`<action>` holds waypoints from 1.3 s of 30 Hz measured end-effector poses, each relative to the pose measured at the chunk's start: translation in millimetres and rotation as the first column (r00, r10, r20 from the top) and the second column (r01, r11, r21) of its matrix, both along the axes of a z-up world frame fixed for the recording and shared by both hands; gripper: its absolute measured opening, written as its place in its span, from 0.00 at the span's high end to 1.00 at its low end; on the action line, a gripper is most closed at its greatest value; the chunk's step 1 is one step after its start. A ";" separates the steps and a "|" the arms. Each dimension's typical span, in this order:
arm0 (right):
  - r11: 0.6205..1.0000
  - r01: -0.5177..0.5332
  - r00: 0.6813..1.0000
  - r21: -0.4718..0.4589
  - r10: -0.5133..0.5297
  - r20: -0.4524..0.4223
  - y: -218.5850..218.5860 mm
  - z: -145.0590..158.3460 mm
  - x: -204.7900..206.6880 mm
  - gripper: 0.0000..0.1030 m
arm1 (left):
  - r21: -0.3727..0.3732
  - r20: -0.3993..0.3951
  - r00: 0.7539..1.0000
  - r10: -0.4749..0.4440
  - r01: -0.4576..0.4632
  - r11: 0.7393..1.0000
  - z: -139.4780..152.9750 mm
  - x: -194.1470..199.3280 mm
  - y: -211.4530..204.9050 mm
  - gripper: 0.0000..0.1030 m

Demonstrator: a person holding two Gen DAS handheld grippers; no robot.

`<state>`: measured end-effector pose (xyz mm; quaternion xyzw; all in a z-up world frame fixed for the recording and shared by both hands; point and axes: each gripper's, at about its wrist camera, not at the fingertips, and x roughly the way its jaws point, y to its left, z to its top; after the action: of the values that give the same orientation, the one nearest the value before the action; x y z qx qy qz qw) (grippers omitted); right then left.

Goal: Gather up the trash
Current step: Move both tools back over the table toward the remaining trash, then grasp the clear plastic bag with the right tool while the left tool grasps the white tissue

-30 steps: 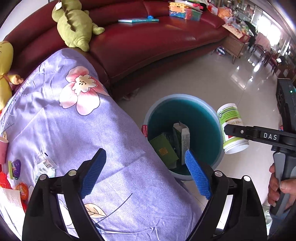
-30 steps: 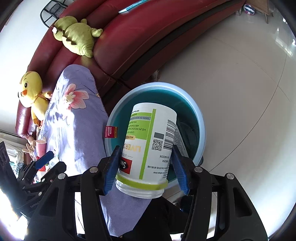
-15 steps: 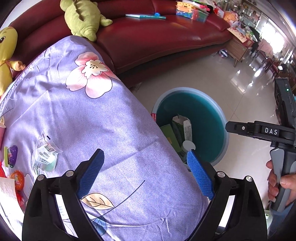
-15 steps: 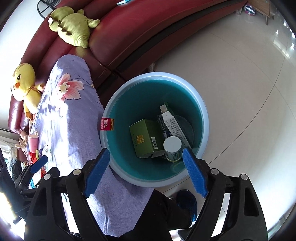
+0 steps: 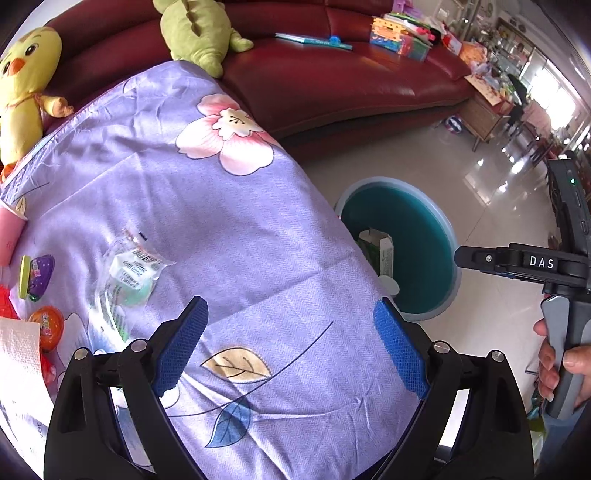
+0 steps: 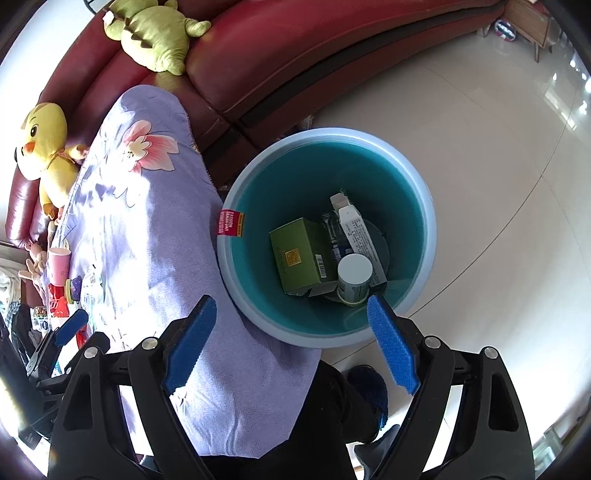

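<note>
Left wrist view: left gripper (image 5: 291,347) is hovering open and empty at lower centre over the purple cloth (image 5: 207,206); a clear wrapper (image 5: 129,273) is lying centre left. Right wrist view: right gripper (image 6: 291,343), jaws just opened and empty, is hanging above the bin (image 6: 417,192); the white bottle (image 6: 352,277) is lying inside, beside a green box (image 6: 299,254).

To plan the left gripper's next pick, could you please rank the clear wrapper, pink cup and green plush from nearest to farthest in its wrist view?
From the left gripper:
1. Clear wrapper, on the cloth, left.
2. Pink cup, far left edge.
3. Green plush, on the sofa, top.
</note>
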<state>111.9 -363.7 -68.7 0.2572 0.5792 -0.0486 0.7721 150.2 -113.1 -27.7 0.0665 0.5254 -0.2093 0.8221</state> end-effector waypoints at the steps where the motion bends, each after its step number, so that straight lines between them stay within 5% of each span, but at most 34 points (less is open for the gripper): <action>1: 1.000 -0.014 1.000 -0.003 0.014 0.001 7.5 2.1 0.9 0.22 | -0.005 0.002 1.000 0.011 -0.011 1.000 1.7 -1.5 7.7 0.11; 11: 0.984 -0.175 0.985 -0.028 0.175 0.004 95.1 19.9 12.2 0.22 | -0.019 0.040 0.985 0.169 -0.169 0.985 17.3 -14.0 104.3 0.11; 18: 0.950 -0.311 0.950 -0.027 0.311 -0.028 167.7 17.5 16.9 0.22 | -0.012 0.065 0.948 0.311 -0.311 0.950 22.0 -30.1 196.4 0.11; 27: 0.843 -0.536 0.841 0.031 0.537 -0.068 291.0 10.7 14.0 0.22 | -0.047 0.016 0.882 0.472 -0.471 0.881 4.0 -65.2 305.5 0.09; 34: 0.752 -0.647 0.745 0.127 0.659 -0.105 373.8 -7.5 -4.0 0.22 | -0.078 -0.030 0.834 0.551 -0.552 0.831 -10.4 -89.7 359.1 0.08; 39: 0.719 -0.684 0.706 0.126 0.695 -0.134 409.2 -17.1 -21.5 0.22 | -0.094 -0.050 0.818 0.573 -0.575 0.813 -17.6 -103.2 380.6 0.08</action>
<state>90.4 45.5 -85.8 0.0426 0.6986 0.2406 0.6725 46.9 267.6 -45.4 -0.1404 0.5172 0.0205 0.8440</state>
